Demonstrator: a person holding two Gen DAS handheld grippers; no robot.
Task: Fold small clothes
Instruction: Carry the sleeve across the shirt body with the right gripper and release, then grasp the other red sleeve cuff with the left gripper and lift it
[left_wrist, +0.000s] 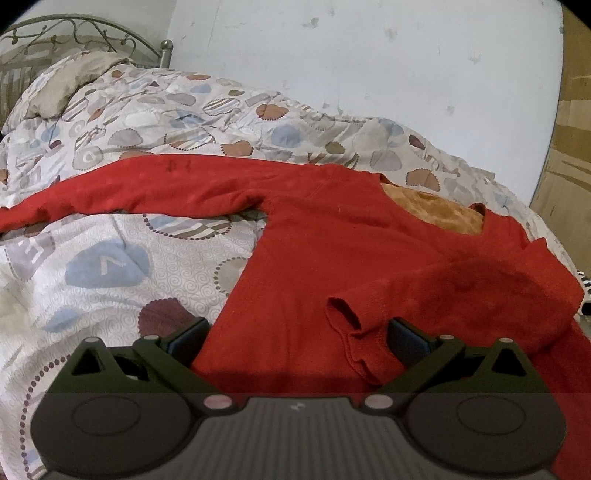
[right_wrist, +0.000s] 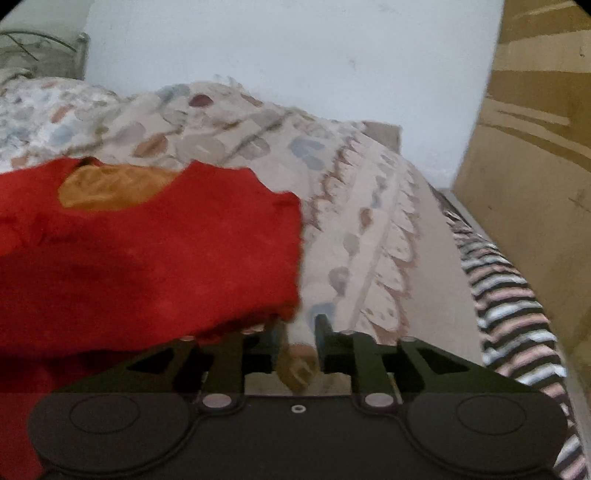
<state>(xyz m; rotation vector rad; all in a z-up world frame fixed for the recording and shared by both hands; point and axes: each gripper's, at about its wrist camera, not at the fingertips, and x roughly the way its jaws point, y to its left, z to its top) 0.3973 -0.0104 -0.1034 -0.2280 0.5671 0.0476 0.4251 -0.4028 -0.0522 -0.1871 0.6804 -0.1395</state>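
Observation:
A red sweater (left_wrist: 314, 240) lies flat on the patterned duvet (left_wrist: 110, 266), its orange lining (left_wrist: 436, 210) showing at the neck. One sleeve (left_wrist: 147, 184) stretches out to the left. The other sleeve is folded across the body, with its cuff (left_wrist: 343, 314) near my left gripper (left_wrist: 297, 338). That gripper is open wide over the hem area and holds nothing. In the blurred right wrist view my right gripper (right_wrist: 299, 328) sits at the sweater's (right_wrist: 147, 258) right edge. Its fingers stand a narrow gap apart with only bedding showing between them. Red fabric drapes over the left finger (right_wrist: 275, 332).
A metal headboard (left_wrist: 74, 33) and a pillow (left_wrist: 62, 85) are at the far left. A pale wall (left_wrist: 369, 55) runs behind the bed. On the right stand a brown board (right_wrist: 535, 147) and a striped cloth (right_wrist: 517, 314) along the bed's edge.

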